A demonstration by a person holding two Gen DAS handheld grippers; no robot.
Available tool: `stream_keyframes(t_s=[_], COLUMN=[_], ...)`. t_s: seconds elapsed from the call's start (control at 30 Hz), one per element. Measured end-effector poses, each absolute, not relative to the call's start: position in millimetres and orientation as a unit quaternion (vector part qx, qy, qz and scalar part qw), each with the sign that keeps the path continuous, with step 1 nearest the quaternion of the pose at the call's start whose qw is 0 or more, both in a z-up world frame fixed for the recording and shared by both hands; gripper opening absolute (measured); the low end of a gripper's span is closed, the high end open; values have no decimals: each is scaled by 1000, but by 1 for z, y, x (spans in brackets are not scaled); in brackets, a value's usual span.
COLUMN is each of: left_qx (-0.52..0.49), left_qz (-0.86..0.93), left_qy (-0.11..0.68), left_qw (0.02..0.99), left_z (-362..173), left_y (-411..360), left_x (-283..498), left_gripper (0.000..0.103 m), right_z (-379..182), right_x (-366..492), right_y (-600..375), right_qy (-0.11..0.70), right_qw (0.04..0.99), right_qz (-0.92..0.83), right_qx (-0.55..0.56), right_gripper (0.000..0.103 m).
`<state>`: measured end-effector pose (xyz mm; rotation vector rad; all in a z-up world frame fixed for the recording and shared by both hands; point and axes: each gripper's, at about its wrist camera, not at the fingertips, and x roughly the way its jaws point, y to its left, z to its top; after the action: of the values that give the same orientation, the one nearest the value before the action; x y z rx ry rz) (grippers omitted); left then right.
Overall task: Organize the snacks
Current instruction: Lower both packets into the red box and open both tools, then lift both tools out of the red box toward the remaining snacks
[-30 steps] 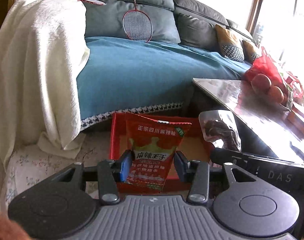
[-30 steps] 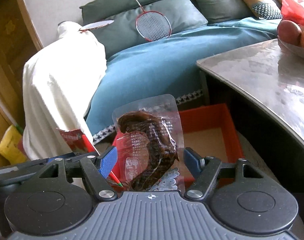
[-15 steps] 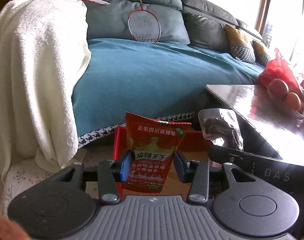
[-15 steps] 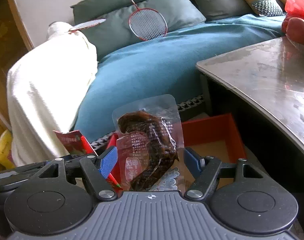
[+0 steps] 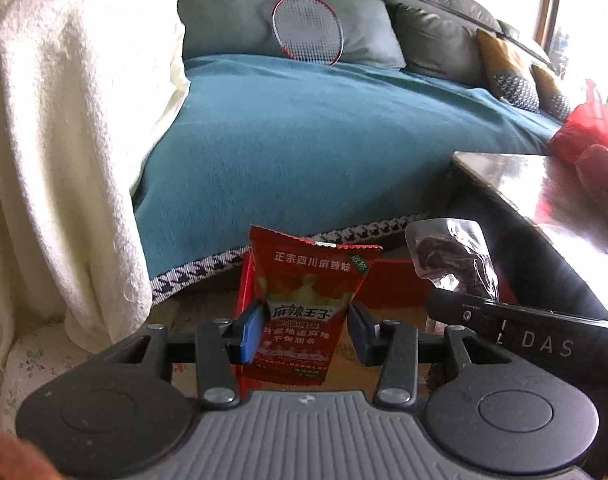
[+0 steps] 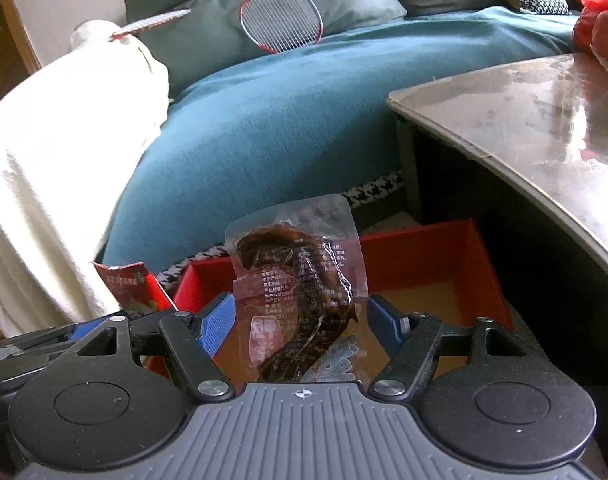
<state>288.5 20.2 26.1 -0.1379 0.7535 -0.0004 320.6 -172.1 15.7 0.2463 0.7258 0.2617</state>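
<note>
My left gripper (image 5: pixel 306 320) is shut on a red snack packet (image 5: pixel 310 276) with white lettering, held upright. The packet hangs in front of an open red box (image 5: pixel 392 288) on the floor by the sofa. My right gripper (image 6: pixel 301 316) is shut on a clear packet of dark brown snack (image 6: pixel 295 264), its pads pressing the packet's side edges. The red box (image 6: pixel 424 248), with a brown bottom, lies just beyond and below it. The clear packet (image 5: pixel 452 256) shows at the right of the left wrist view. The red packet (image 6: pixel 127 284) shows at the left of the right wrist view.
A sofa under a teal blanket (image 5: pixel 324 140) fills the back, with a white throw (image 5: pixel 63 120) on the left and a red badminton racket (image 5: pixel 308 28) on the cushions. A glossy low table (image 6: pixel 544 120) overhangs the box's right side. It carries a red bag (image 5: pixel 588 132).
Both grippers have moved forward and slightly down together, toward the sofa and the red box. The table has slid to the right in the views. Both grips are unchanged.
</note>
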Motion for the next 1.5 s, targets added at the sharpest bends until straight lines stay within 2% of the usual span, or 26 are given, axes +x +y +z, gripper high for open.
stream_keyframes(t_s=[0.23, 0.33, 0.53, 0.57, 0.6, 0.67, 0.9, 1.07, 1.37, 1.5], left_qx=[-57, -50, -53, -52, -52, -49, -45, -38, -31, -28], left_qz=[8, 14, 21, 20, 19, 17, 19, 19, 16, 15], left_qy=[390, 400, 423, 424, 426, 426, 430, 423, 402, 389], left_qw=[919, 915, 904, 904, 903, 903, 901, 905, 915, 921], left_z=[9, 0, -15, -16, -17, -18, -21, -15, 1, 12], left_y=[17, 14, 17, 17, 18, 16, 18, 17, 13, 14], left_x=[302, 307, 314, 314, 313, 312, 312, 308, 294, 283], left_gripper=[36, 30, 30, 30, 30, 30, 31, 35, 43, 46], right_z=[-5, -13, -31, -33, -36, -39, -43, -28, 18, 51], right_x=[335, 341, 357, 359, 361, 365, 364, 355, 324, 294], right_y=[-168, -165, -156, -155, -155, -154, -159, -162, -166, -164], right_qy=[379, 388, 406, 408, 408, 414, 420, 400, 323, 240], right_qw=[911, 908, 902, 902, 902, 899, 897, 908, 940, 967], right_qz=[119, 117, 107, 105, 101, 99, 90, 86, 73, 64], right_qx=[111, 108, 99, 99, 98, 100, 102, 97, 81, 62], right_gripper=[78, 77, 77, 73, 58, 55, 74, 87, 94, 103])
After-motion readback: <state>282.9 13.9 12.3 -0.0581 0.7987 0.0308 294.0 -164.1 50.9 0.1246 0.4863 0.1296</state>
